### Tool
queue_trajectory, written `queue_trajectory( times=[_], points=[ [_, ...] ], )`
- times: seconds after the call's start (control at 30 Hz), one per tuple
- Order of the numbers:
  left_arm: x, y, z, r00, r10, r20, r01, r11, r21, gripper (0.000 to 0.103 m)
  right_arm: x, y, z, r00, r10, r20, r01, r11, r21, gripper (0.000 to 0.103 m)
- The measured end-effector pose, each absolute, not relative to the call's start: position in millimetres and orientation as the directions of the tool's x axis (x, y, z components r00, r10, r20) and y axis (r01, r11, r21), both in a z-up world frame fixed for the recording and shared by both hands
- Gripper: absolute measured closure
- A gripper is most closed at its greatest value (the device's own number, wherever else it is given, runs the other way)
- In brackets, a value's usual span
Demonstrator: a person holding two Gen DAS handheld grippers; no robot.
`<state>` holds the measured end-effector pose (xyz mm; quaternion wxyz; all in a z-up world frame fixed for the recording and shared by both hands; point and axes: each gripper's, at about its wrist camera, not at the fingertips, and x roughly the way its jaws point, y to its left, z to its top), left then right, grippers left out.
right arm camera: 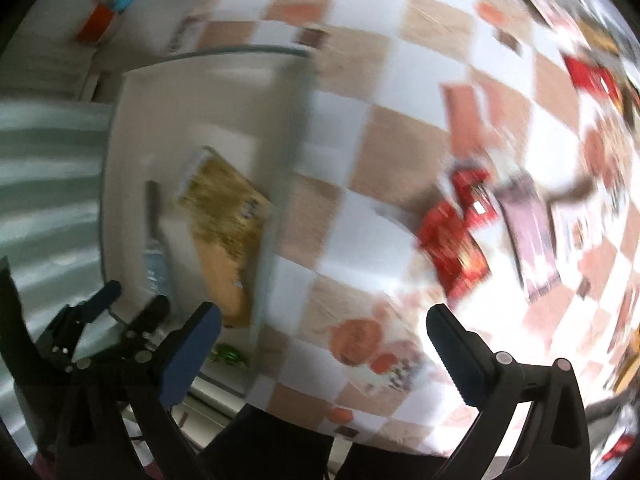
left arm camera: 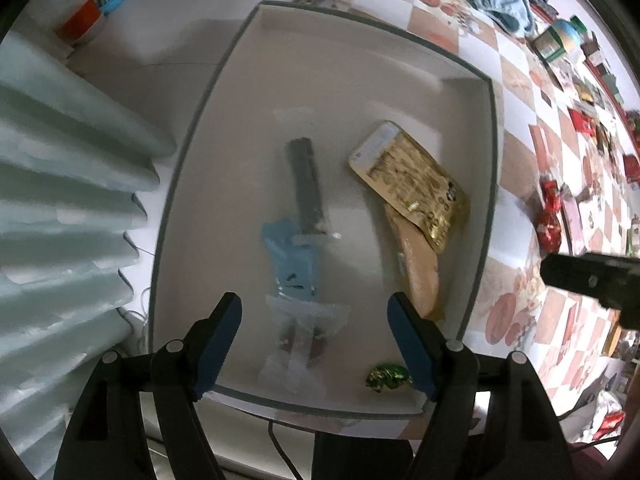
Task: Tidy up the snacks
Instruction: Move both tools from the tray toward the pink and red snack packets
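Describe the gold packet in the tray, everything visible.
The gold packet is a flat, shiny foil-looking pouch with dense small print and a pale strip at its far end. It lies flat and slanted on the floor of the white tray, near the right wall. Its near corner overlaps a tan packet beneath it. No tool touches it. The right wrist view shows it blurred.

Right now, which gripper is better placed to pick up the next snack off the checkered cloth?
Probably the right gripper: it is open over the checkered cloth, with the red packets just ahead. The left gripper hangs open over the box.
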<state>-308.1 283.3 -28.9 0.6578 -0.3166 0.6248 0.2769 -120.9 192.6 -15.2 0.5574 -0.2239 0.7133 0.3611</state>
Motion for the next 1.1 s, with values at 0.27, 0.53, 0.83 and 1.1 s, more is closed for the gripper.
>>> queue_trajectory(
  times=[0.27,0.53,0.83,1.1],
  points=[
    [-278,252,-19,0.069,-0.041,-0.997,-0.675,0.734,-0.077,0.024,-105,110,-42,-0.324,0.041,-0.945,-0.575,0.785,0.231,0.000],
    [-234,205,-7,0.077,-0.056,-0.995,-0.548,0.832,-0.089,0.024,-69,35,-50,-0.333,0.075,-0.940,-0.412,0.885,0.216,0.000],
    [-190,161,0,0.080,-0.078,-0.994,-0.461,0.881,-0.106,0.024,-49,-18,-58,-0.344,0.101,-0.934,-0.317,0.923,0.217,0.000],
    [-148,149,0,0.098,-0.102,-0.990,-0.464,0.875,-0.136,0.024,-7,-27,-53,-0.316,0.123,-0.941,-0.262,0.942,0.211,0.000]
  ],
)
